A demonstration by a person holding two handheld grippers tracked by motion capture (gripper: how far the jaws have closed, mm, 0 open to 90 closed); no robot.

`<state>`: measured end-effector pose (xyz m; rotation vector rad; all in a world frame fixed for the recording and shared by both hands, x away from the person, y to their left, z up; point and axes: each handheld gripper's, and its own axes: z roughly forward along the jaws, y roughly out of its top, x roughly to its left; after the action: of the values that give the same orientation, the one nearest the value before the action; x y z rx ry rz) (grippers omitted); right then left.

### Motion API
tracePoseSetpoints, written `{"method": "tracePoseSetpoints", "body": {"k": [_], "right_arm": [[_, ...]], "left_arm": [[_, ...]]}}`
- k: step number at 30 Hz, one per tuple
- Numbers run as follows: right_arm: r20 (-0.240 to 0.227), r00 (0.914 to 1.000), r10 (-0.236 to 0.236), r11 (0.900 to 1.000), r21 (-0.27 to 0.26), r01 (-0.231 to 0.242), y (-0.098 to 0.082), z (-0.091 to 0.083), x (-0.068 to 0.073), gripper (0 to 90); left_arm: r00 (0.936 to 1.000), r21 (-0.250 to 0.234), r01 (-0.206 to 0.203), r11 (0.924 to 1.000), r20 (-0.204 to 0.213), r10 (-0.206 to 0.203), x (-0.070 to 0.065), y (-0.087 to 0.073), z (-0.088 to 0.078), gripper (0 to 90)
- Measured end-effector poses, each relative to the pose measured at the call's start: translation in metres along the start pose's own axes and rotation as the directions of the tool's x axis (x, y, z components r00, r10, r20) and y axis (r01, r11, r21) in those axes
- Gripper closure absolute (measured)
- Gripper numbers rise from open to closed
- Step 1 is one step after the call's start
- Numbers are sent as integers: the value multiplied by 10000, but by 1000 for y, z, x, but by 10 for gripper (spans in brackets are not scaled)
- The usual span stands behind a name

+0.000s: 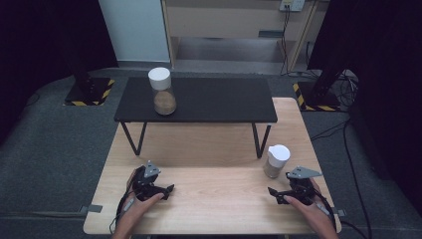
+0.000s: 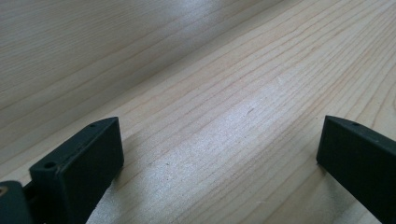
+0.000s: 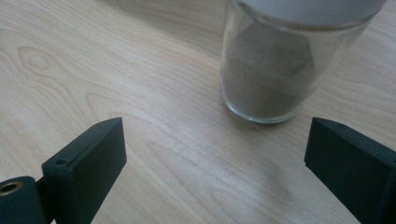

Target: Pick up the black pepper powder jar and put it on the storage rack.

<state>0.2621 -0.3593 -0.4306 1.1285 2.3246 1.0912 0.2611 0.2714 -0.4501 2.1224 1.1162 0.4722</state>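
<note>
A: Item one, the right gripper point(image 1: 276, 194)?
B: Low over the near right part of the wooden table point(image 1: 214, 149), in the person's right hand point(image 1: 311, 209). Its jaws stand apart with nothing between them, as the right gripper view point(image 3: 212, 158) confirms: bare wood lies in the gap.

A: Item two, the nearer jar?
B: A glass jar with a white lid point(image 1: 276, 160), part filled with brown powder. It stands upright on the wooden table, near the right gripper and just beyond it, not touching. In the right gripper view the jar point(image 3: 273, 70) sits ahead of the jaws, toward the right one, clear of both.

A: Item three, the left gripper point(image 1: 166, 191)?
B: Near the left front of the table, in the left hand point(image 1: 139, 206). Its jaws are wide apart too; the left gripper view point(image 2: 219, 154) shows bare wood grain between them.

A: Item four, remaining stock?
B: A black shelf point(image 1: 196, 99) on thin legs across the far part of the table. On its left part stands a second jar point(image 1: 162, 91), upright, white-lidded, with brown powder in the bottom, well apart from both grippers.
</note>
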Motion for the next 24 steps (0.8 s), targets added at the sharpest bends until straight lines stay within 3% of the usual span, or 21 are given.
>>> {"method": "tracePoseSetpoints", "body": {"k": [24], "right_arm": [[-33, 10000, 75, 9992, -388, -77, 30, -4, -22, 82]], "left_arm": [[10000, 75, -26, 10000, -10, 26, 0, 1, 0, 0]]}}
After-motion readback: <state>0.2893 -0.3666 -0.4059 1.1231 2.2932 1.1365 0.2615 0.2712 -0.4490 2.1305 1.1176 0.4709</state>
